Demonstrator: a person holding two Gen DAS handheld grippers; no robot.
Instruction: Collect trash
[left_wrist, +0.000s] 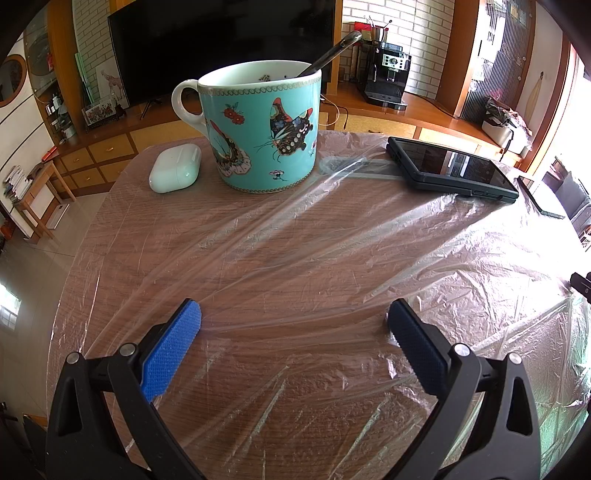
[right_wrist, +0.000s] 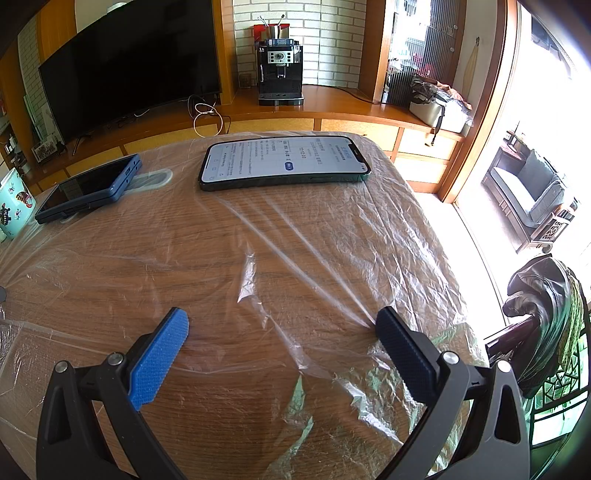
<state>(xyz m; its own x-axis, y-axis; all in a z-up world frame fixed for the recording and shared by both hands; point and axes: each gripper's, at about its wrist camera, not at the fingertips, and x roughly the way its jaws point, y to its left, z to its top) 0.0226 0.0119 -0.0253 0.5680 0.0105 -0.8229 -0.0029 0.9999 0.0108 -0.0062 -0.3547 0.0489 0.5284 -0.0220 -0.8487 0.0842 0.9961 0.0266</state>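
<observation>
Left wrist view is showing the left gripper standing wide, holding nothing, low over a clear plastic sheet that is lying wrinkled across the wooden table. A mug with a spoon in it is sitting on the sheet's far edge, an earbud case just beside it and a dark phone to the right. In the right wrist view, the right gripper is likewise gaping wide and empty, its right fingertip touching a stretched fold of the sheet. A lit phone is resting on the sheet's far end.
</observation>
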